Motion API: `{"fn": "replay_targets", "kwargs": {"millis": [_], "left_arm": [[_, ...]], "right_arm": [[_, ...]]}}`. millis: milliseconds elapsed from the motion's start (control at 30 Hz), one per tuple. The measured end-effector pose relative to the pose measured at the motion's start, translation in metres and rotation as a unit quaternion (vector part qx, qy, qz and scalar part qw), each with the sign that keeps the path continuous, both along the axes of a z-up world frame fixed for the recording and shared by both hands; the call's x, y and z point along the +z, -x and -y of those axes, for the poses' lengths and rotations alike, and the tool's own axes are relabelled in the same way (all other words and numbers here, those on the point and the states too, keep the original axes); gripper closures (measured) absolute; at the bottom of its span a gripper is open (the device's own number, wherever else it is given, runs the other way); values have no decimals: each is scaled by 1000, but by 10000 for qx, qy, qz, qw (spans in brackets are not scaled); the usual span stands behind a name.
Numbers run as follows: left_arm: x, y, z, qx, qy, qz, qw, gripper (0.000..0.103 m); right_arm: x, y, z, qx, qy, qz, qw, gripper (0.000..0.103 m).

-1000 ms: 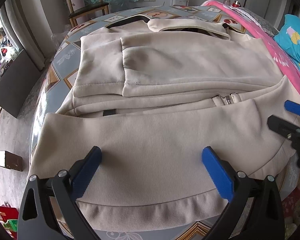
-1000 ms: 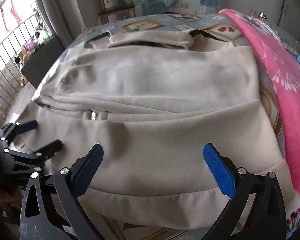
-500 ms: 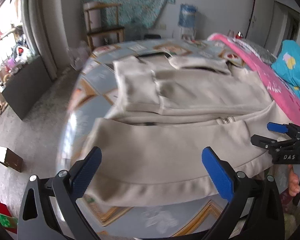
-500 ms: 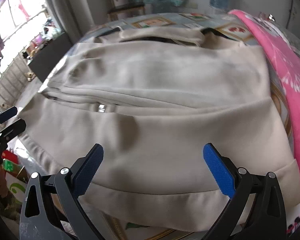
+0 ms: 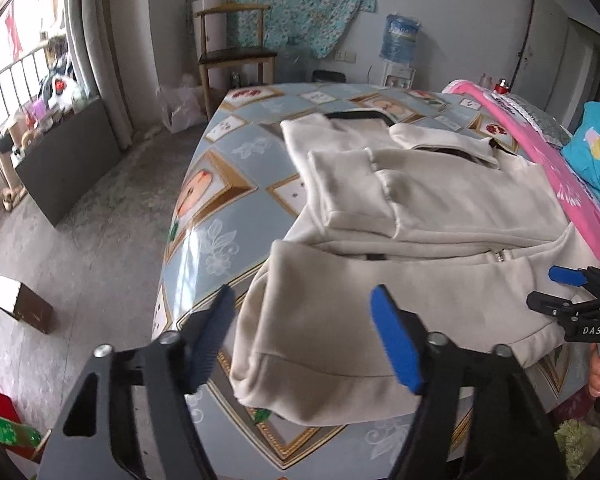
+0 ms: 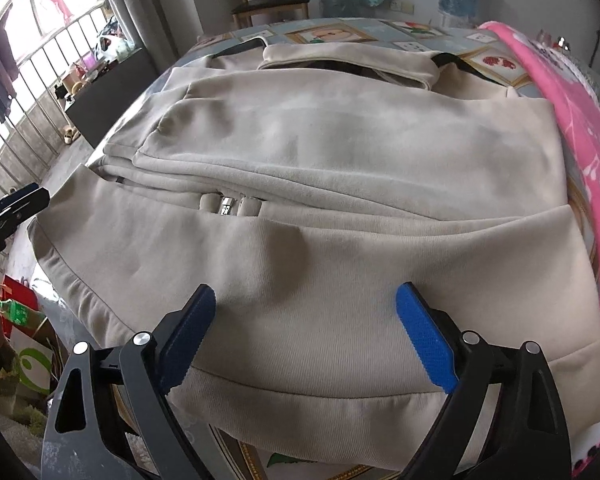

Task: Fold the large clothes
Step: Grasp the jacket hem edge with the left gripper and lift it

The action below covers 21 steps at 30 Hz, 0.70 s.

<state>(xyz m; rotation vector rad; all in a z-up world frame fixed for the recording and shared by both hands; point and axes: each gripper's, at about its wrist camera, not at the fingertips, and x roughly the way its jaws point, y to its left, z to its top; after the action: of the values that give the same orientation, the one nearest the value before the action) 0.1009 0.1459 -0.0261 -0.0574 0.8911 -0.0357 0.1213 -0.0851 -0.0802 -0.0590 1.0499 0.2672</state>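
Observation:
A beige zip jacket (image 5: pixel 420 208) lies on the patterned table (image 5: pixel 228 200), sleeves folded across its body and the lower part folded up to the zipper (image 6: pixel 227 205). My left gripper (image 5: pixel 304 340) hovers over the jacket's near left hem corner. Its jaws are closing, with the corner between them and the pads apart from the cloth. My right gripper (image 6: pixel 308 332) stands over the near hem of the jacket (image 6: pixel 340 140), further right. Its jaws are wide and closing slightly, gripping nothing. Each gripper shows in the other's view: the right gripper (image 5: pixel 568 292) and the left gripper (image 6: pixel 16 204).
A pink blanket (image 6: pixel 580 120) runs along the table's right side, with a blue cushion (image 5: pixel 596 152) beyond it. A wooden chair (image 5: pixel 236 56) and a water bottle (image 5: pixel 398 38) stand at the far wall. On the floor to the left are a small box (image 5: pixel 20 304) and a dark cabinet (image 5: pixel 68 152).
My left gripper has swung left from the hem's middle to its left corner, and its jaws have narrowed. The right gripper has barely shifted, with its jaws slightly narrower.

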Motion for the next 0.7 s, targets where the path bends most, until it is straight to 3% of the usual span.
{"fn": "replay_targets", "kwargs": {"millis": [200, 500, 700], "left_arm": [[-10, -9, -12, -177, 327, -302, 9989, 65], [-29, -34, -28, -315, 989, -810, 9913, 68], [-18, -37, -33, -796, 1813, -619, 9783, 68]], "right_arm": [[-1, -4, 0, 0, 38, -57, 10000, 15], [-1, -4, 0, -31, 65, -60, 10000, 15], [-1, -4, 0, -35, 75, -52, 10000, 15]]}}
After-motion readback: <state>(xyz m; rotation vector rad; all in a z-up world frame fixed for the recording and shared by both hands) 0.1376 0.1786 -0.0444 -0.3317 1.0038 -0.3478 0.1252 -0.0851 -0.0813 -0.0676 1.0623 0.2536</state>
